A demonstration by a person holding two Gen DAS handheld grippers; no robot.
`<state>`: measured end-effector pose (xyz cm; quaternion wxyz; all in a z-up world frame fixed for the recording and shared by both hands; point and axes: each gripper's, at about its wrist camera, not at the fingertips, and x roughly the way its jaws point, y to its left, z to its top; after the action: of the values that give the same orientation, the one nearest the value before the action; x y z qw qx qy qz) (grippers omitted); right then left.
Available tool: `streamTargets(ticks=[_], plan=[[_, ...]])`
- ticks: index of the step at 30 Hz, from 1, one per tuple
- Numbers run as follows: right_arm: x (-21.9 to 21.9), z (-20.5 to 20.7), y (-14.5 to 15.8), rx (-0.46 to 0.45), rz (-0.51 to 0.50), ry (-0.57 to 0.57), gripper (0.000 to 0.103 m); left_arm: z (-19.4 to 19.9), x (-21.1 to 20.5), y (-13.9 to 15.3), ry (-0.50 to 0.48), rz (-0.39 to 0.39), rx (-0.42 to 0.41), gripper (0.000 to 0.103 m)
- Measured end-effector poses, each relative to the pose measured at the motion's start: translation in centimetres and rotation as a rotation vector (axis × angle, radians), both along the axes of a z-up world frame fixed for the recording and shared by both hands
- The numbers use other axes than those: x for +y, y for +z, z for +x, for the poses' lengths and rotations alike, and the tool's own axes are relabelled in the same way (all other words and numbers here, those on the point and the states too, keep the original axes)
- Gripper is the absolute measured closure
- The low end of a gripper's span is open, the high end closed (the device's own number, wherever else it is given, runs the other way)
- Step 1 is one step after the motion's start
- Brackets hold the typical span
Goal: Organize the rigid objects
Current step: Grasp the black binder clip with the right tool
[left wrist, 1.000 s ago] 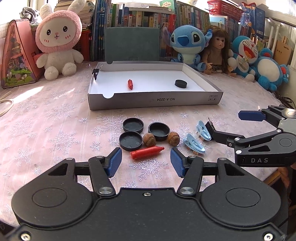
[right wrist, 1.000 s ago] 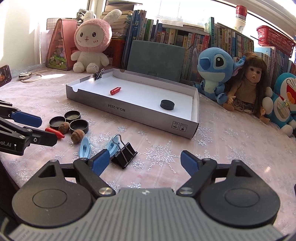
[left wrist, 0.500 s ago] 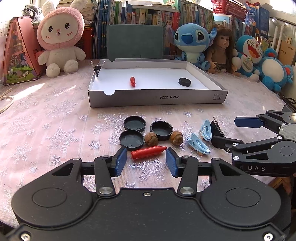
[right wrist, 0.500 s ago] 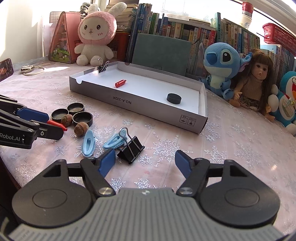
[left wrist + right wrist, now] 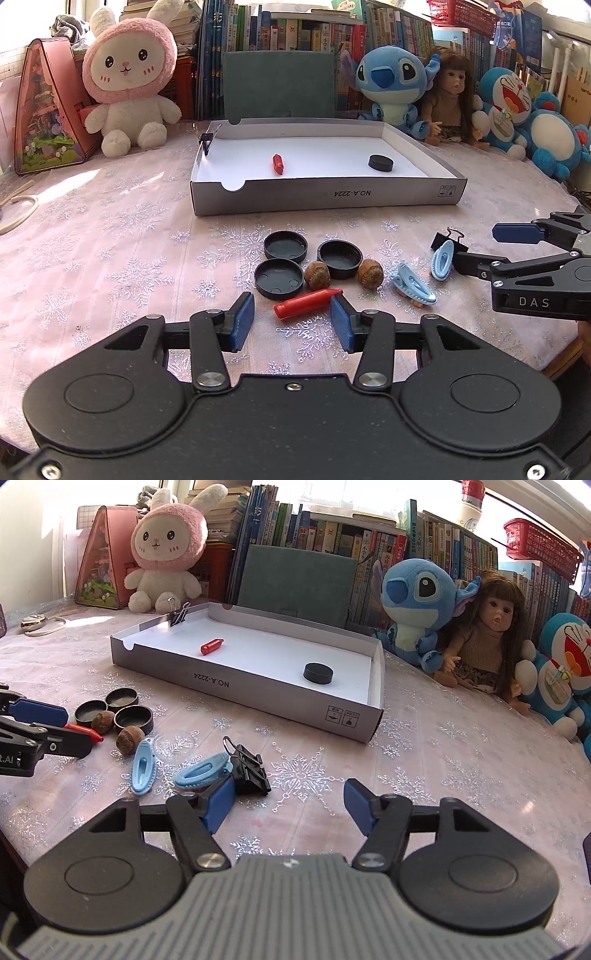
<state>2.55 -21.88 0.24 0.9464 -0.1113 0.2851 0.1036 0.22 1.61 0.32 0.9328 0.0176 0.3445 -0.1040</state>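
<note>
My left gripper (image 5: 291,323) is open low over the table. A red crayon-like piece (image 5: 306,302) lies between its blue tips; the left pad stands clear of it. Around it sit three black lids (image 5: 285,246), two brown nuts (image 5: 317,275) and two light blue clips (image 5: 413,288). My right gripper (image 5: 290,806) is open, with a black binder clip (image 5: 247,771) just ahead of its left finger and a blue clip (image 5: 203,773) beside it. The grey box (image 5: 325,201) holds another red piece (image 5: 277,164) and a black cap (image 5: 380,162).
Plush toys, a doll (image 5: 484,642) and a row of books line the table's far side. A small binder clip (image 5: 179,614) grips the box's left rim. The table's near edge runs just below both grippers. The right gripper (image 5: 476,245) enters the left wrist view from the right.
Both grippers' jaws have narrowed. The left one's tips now bracket the red piece more closely. The right one has edged a little closer to the black binder clip.
</note>
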Motion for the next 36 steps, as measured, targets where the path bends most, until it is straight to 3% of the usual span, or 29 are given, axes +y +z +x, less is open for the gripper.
streamTargets(ticks=[8, 19, 32, 36], plan=[[-1.9, 1.2, 0.2, 0.016, -0.001, -0.143, 0.026, 0.1, 0.2, -0.1, 0.018, 0.014, -0.005, 0.059], [0.1, 0.2, 0.2, 0.027, 0.016, -0.062, 0.026, 0.0, 0.7, -0.1, 0.041, 0.035, -0.007, 0.058], [1.2, 1.6, 0.1, 0.049, 0.137, -0.071, 0.026, 0.1, 1.8, 0.0, 0.096, 0.037, -0.006, 0.056], [0.8, 2.0, 0.0, 0.055, 0.176, -0.103, 0.026, -0.1, 1.5, 0.1, 0.071, 0.028, -0.004, 0.063]])
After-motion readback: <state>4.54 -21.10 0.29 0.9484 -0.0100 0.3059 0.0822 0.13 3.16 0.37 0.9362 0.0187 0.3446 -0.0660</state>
